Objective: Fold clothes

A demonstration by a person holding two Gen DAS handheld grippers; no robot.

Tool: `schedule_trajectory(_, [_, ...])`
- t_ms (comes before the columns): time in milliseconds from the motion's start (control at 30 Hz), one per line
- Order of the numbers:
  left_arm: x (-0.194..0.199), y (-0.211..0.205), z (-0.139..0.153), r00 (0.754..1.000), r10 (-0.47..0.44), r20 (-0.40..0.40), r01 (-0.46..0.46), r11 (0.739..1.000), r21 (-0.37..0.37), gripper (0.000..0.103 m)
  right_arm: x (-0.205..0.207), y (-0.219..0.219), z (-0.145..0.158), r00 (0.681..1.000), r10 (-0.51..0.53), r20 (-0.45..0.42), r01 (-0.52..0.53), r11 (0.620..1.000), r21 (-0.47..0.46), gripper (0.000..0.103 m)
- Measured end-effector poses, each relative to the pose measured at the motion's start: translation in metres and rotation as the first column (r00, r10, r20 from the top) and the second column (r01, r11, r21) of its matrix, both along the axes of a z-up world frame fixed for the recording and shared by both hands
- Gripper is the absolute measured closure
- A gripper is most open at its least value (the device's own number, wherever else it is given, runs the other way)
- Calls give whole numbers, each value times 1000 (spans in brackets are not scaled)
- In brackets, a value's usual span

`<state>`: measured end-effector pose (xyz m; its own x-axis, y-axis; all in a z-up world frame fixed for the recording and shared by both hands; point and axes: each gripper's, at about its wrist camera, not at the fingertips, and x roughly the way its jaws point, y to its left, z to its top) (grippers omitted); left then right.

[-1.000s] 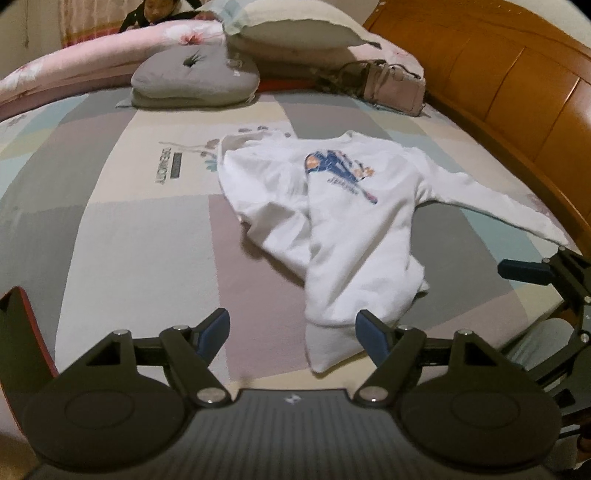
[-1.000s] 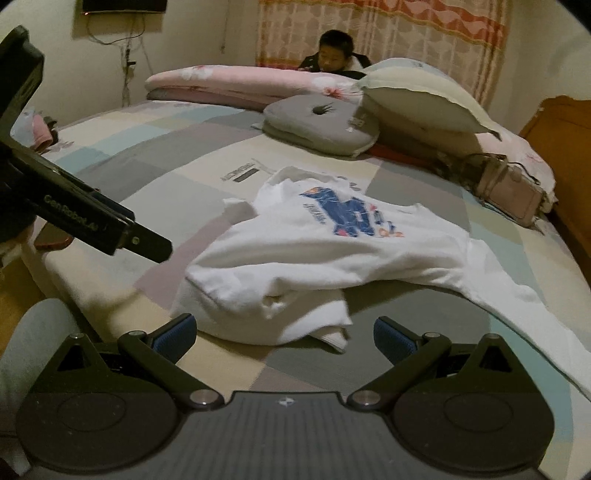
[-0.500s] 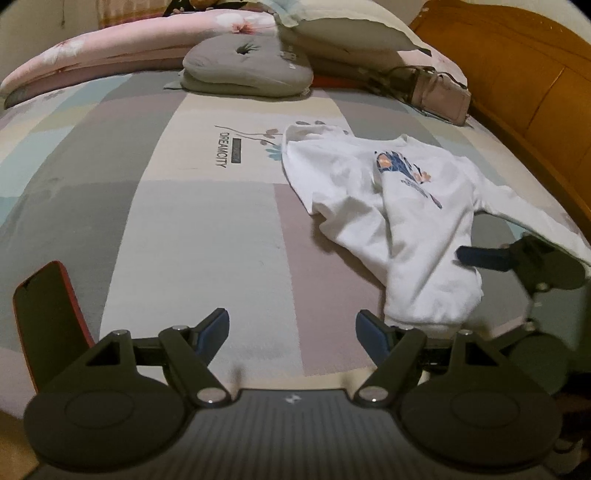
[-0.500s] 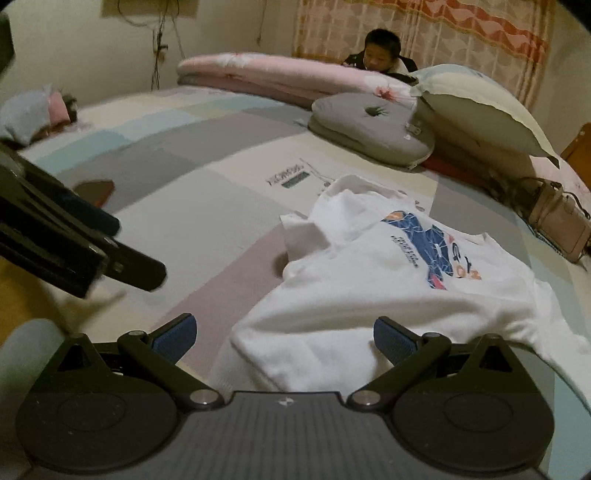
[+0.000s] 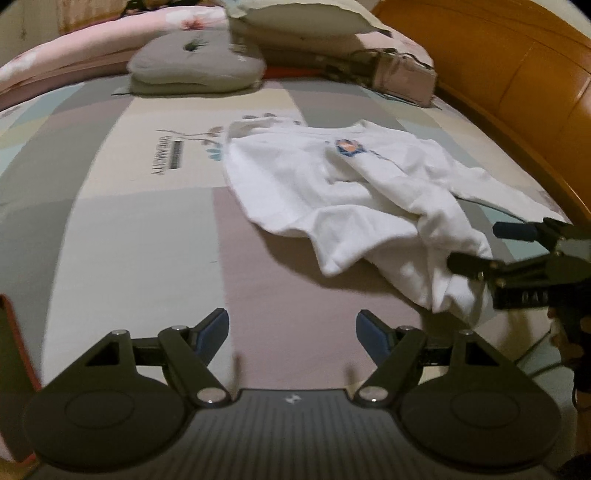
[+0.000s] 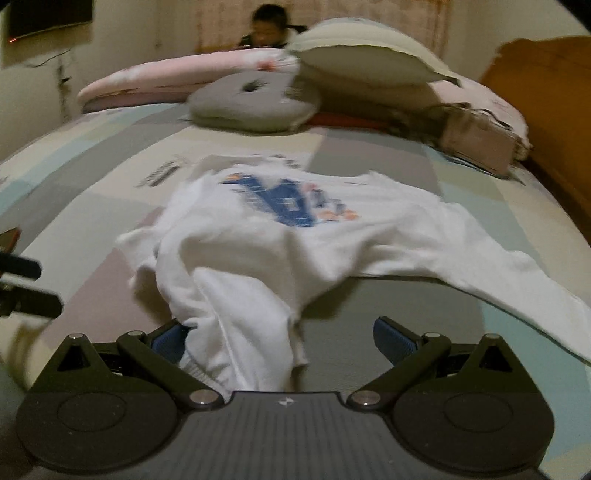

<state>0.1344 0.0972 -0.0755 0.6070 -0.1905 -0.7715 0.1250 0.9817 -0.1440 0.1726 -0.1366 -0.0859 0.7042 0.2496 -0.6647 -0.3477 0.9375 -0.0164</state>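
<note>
Bed: patchwork bedsheet (image 5: 122, 229) in grey, cream, mauve and pale blue blocks covers the mattress; printed lettering and a leaf motif sit near its middle; wooden headboard (image 5: 517, 74) runs along the right side in the left wrist view
Far end: grey cushion (image 5: 195, 66) lies in front of a pink floral quilt (image 5: 92, 48); a cream pillow (image 6: 365, 51) is propped beside them; a pale pink handbag (image 6: 476, 140) rests near the headboard; a person (image 6: 266, 31) sits behind the bedding
Garment: white sweatshirt (image 6: 295, 236) with a blue and orange print lies crumpled on the sheet, right of the bed's middle in the left wrist view; one sleeve stretches flat toward the right edge in the right wrist view; the near hem is bunched into a ridge
Left gripper (image 5: 291, 332): jaws stand wide apart over bare mauve sheet; nothing lies between the pads; sweatshirt is off to its right, not touching
Right gripper (image 6: 280, 339): jaws stand wide apart with the bunched hem between them; cloth lies against the left pad, while the right pad is clear of it; not clamped
Left edge: red-edged phone (image 5: 14, 354) shows at the border of the left wrist view
</note>
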Motion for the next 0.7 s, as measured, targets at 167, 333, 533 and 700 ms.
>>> schedule_trajectory(167, [7, -19, -3, 999, -33, -10, 32, 999, -6, 26, 11, -40, 6, 995, -95, 1, 94, 990, 104, 0])
schedule_trajectory(333, [11, -33, -6, 998, -63, -21, 63, 998, -9, 26, 35, -74, 1, 976, -218, 3, 218, 974, 57, 0])
schedule_trajectory(533, [12, -45, -8, 995, -96, -21, 95, 995, -11, 26, 38, -106, -7, 948, -316, -46, 319, 946, 54, 0])
schedule_trajectory(700, [18, -63, -10, 992, -127, -27, 127, 992, 2, 26, 8, -104, -11, 958, -283, -42, 286, 955, 79, 0])
